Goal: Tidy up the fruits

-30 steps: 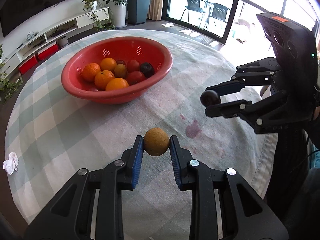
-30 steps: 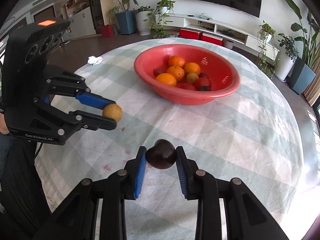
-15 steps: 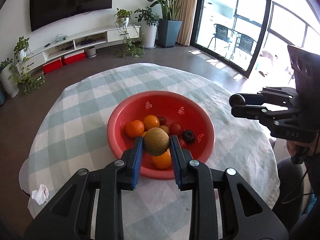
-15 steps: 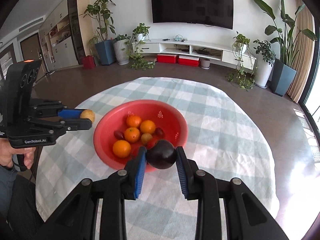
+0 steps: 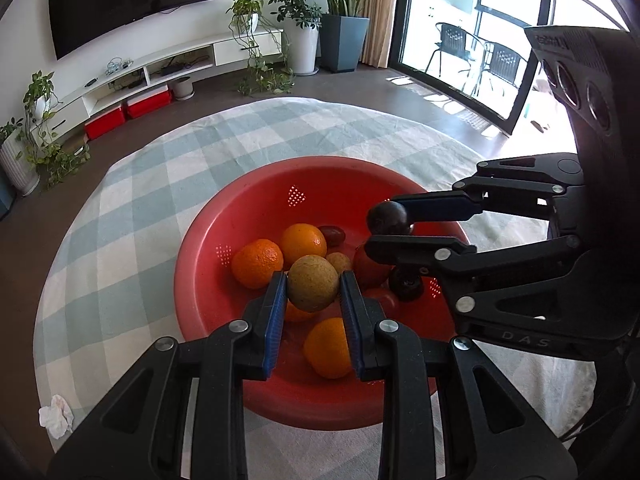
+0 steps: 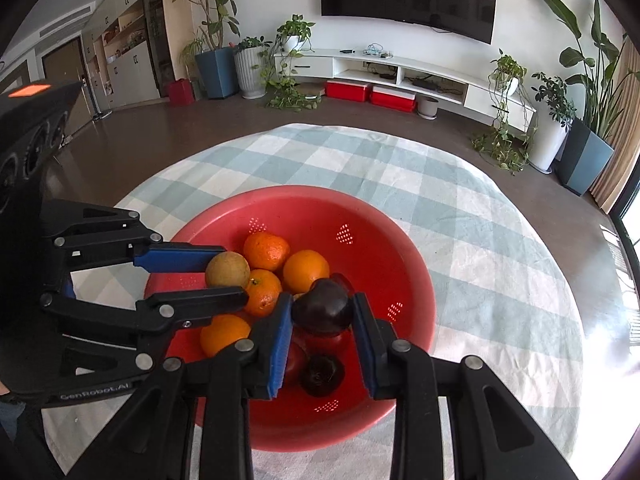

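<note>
A red bowl (image 5: 224,216) (image 6: 404,240) on the checked tablecloth holds several oranges (image 5: 302,242) (image 6: 306,266) and dark red fruits (image 5: 332,235) (image 6: 322,374). My left gripper (image 5: 313,290) (image 6: 224,278) is shut on a round brown-green fruit (image 5: 313,288) (image 6: 227,270) and holds it above the bowl's near side. My right gripper (image 6: 322,314) (image 5: 390,224) is shut on a dark plum (image 6: 323,308) (image 5: 387,218) and holds it above the bowl's right side. Both fruits hang over the fruit pile.
The round table's cloth (image 5: 132,216) (image 6: 480,248) surrounds the bowl. A crumpled white tissue (image 5: 56,416) lies at the table's near left edge. Beyond the table are floor, potted plants, a low TV shelf and glass doors.
Both grippers have moved forward and inward with their fruits, from beside the bowl to right over it. The bowl looks much nearer. Both stay shut.
</note>
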Tool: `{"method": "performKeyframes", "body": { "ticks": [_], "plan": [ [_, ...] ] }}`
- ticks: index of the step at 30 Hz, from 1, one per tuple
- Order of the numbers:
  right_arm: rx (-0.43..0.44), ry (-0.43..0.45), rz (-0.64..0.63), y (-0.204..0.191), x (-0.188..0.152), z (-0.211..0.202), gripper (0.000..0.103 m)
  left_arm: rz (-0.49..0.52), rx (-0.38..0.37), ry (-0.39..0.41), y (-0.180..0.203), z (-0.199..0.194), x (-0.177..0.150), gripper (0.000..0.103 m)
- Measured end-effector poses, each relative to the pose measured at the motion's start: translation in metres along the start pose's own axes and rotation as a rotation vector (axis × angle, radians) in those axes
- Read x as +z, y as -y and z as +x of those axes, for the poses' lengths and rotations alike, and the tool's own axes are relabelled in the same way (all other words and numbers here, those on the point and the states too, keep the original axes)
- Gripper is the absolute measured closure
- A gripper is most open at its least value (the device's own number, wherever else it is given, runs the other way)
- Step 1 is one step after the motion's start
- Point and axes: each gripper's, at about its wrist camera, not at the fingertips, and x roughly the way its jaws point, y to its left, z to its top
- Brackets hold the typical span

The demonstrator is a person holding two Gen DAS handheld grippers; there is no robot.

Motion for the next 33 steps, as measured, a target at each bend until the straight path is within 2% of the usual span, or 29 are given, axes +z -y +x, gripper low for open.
{"method": "performKeyframes", "body": {
  "ticks": [10, 13, 14, 16, 19, 25, 33],
  "plan": [
    [-0.045, -0.046, -0.026, 0.0, -0.006, 0.019, 0.07, 0.012, -0.011, -0.037, 0.005, 0.019, -0.008, 0.077],
    [-0.054, -0.047, -0.024, 0.001, -0.007, 0.021, 0.069, 0.001, 0.003, -0.038, 0.002, 0.021, -0.009, 0.071],
    [-0.056, -0.047, -0.021, 0.002, -0.007, 0.021, 0.069, -0.004, 0.011, -0.038, 0.001, 0.022, -0.009, 0.063],
    [-0.064, -0.043, -0.013, 0.003, -0.007, 0.021, 0.064, -0.01, 0.022, -0.032, -0.001, 0.021, -0.009, 0.056],
    [-0.07, -0.037, -0.006, 0.005, -0.007, 0.018, 0.06, -0.018, 0.021, -0.024, -0.002, 0.019, -0.01, 0.054],
    [-0.082, -0.014, 0.014, 0.008, -0.008, 0.011, 0.05, -0.024, 0.039, -0.003, -0.004, 0.011, -0.01, 0.041],
    [-0.11, 0.062, 0.021, 0.004, -0.012, -0.022, 0.047, -0.024, 0.073, 0.036, -0.001, -0.013, -0.01, 0.028]
  ]
}}
